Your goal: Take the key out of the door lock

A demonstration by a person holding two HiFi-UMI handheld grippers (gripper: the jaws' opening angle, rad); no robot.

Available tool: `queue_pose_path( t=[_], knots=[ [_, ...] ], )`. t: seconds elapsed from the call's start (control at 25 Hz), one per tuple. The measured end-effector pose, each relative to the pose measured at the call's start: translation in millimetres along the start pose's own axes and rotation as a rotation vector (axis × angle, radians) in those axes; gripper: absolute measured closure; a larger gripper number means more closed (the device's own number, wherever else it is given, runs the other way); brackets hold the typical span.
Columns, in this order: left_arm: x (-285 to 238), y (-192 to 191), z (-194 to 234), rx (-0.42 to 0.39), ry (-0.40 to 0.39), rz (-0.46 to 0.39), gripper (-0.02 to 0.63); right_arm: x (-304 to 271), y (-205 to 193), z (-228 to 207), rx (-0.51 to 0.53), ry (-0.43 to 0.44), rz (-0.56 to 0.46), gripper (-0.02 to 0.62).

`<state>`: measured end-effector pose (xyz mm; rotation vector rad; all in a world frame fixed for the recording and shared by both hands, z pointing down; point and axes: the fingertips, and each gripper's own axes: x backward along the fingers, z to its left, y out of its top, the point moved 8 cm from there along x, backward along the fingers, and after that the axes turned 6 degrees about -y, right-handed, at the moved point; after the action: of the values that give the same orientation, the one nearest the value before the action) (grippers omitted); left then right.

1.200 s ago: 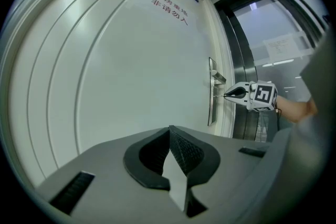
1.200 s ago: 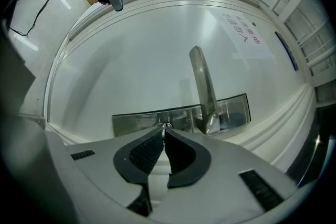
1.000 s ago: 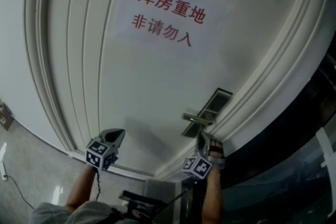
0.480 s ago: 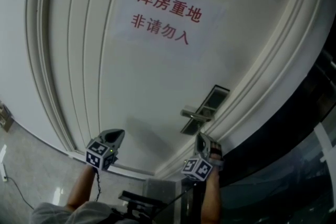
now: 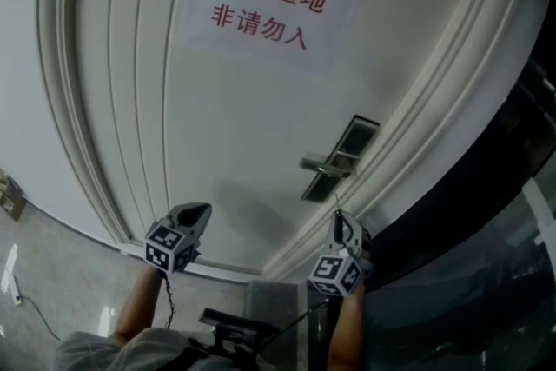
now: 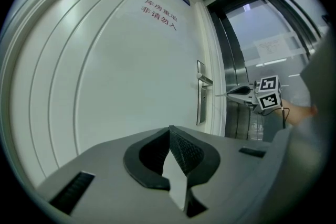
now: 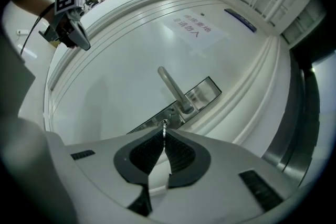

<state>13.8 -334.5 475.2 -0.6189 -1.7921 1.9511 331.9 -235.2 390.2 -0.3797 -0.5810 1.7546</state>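
The white door (image 5: 243,117) carries a steel lock plate (image 5: 346,152) with a lever handle (image 5: 323,162). My right gripper (image 5: 339,220) is shut on the thin metal key (image 5: 337,206), just below the plate. In the right gripper view the key (image 7: 164,130) sticks out of the closed pads and points at the keyhole (image 7: 165,122) under the handle (image 7: 173,89). From the left gripper view the key (image 6: 222,95) hangs free, a short gap off the plate (image 6: 200,97). My left gripper (image 5: 198,213) hovers to the left, away from the lock, shut with nothing in it (image 6: 169,131).
A paper notice (image 5: 265,4) with red characters is stuck high on the door. Raised mouldings (image 5: 95,143) run down the door's left side. A dark metal and glass frame (image 5: 486,221) borders the door on the right. A cable (image 5: 26,304) lies on the floor at left.
The right gripper has drawn back from the lock plate and rolled, and the key now shows free in front of it. The left gripper has barely shifted.
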Motion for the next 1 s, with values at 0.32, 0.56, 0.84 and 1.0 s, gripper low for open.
queue_pose_path(
  t=[0.32, 0.56, 0.84, 1.0],
  knots=[
    [21, -2, -12, -0.013, -0.027, 0.006, 0.614, 43, 2, 8, -0.201, -0.047, 0.03, 0.574],
    [42, -3, -20, -0.029, -0.038, 0.007, 0.614, 74, -3, 24, -0.34, -0.061, 0.055, 0.574],
    [54, 0, -37, -0.052, -0.074, 0.0, 0.614, 114, -3, 35, -0.525, -0.088, 0.068, 0.574],
    [62, 0, -49, -0.068, -0.097, -0.003, 0.614, 139, -7, 41, -0.609, -0.095, 0.085, 0.574]
  ],
)
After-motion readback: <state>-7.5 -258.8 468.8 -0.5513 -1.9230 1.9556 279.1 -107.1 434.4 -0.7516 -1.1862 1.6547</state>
